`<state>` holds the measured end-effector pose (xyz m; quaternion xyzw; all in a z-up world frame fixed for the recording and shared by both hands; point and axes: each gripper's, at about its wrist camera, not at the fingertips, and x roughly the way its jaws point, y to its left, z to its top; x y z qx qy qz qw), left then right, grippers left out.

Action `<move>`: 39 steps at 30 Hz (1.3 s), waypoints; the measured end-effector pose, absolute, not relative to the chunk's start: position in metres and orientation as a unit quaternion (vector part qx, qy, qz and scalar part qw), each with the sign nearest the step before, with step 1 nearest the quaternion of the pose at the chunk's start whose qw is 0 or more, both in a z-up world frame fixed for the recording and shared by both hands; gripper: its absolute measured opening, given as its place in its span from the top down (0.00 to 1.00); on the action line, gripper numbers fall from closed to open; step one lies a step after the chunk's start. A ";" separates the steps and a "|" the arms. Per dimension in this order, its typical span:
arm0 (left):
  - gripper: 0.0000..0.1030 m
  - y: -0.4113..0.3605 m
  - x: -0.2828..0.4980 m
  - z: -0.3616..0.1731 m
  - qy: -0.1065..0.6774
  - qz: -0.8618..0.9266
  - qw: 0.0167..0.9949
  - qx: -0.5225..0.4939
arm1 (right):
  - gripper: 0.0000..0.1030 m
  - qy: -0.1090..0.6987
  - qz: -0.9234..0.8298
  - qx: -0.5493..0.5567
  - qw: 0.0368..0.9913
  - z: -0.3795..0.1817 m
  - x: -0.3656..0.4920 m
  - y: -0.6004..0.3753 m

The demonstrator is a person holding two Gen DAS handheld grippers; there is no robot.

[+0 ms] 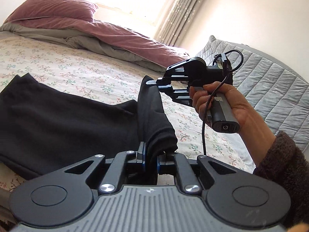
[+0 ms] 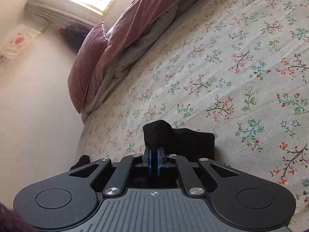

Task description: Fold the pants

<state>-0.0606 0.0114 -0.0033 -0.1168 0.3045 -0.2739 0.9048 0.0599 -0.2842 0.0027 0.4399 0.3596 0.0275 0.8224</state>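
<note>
Black pants [image 1: 63,116] lie spread over the flowered bed sheet [image 1: 87,67], their near end lifted off it. My left gripper [image 1: 150,155] is shut on a bunched fold of that raised cloth. Farther back, my right gripper [image 1: 156,84], held in a hand [image 1: 218,104], is shut on the upper corner of the same lifted edge, so the fabric hangs stretched between the two. In the right wrist view my right gripper [image 2: 154,154] pinches a corner of the pants [image 2: 183,139], which sticks out beyond the blue pads [image 2: 149,159].
A mauve pillow [image 1: 52,5] and a mauve-and-grey duvet [image 1: 115,36] are heaped along the head of the bed under a bright window. A grey quilted cover [image 1: 270,81] lies at the right. A dark fleecy sleeve [image 1: 285,166] comes in from the lower right.
</note>
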 end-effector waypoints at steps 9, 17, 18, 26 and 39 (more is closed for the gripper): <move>0.79 0.068 -0.037 -0.040 0.379 -0.206 0.887 -0.162 | 0.94 0.408 0.069 0.394 0.821 -0.035 0.113 -0.198; 0.43 0.084 -0.024 -0.031 0.421 -0.271 0.858 -0.114 | 0.84 0.434 0.068 0.347 0.829 -0.057 0.130 -0.161; 0.35 0.085 -0.022 -0.027 0.419 -0.276 0.858 -0.105 | 0.80 0.433 0.072 0.347 0.829 -0.055 0.130 -0.161; 0.30 0.088 0.043 -0.021 0.444 -0.302 0.837 -0.103 | 0.60 0.430 0.095 0.315 0.840 -0.027 0.107 -0.169; 0.69 0.046 0.095 -0.042 0.458 -0.281 0.835 -0.117 | 0.57 0.460 0.106 0.270 0.839 -0.027 0.056 -0.173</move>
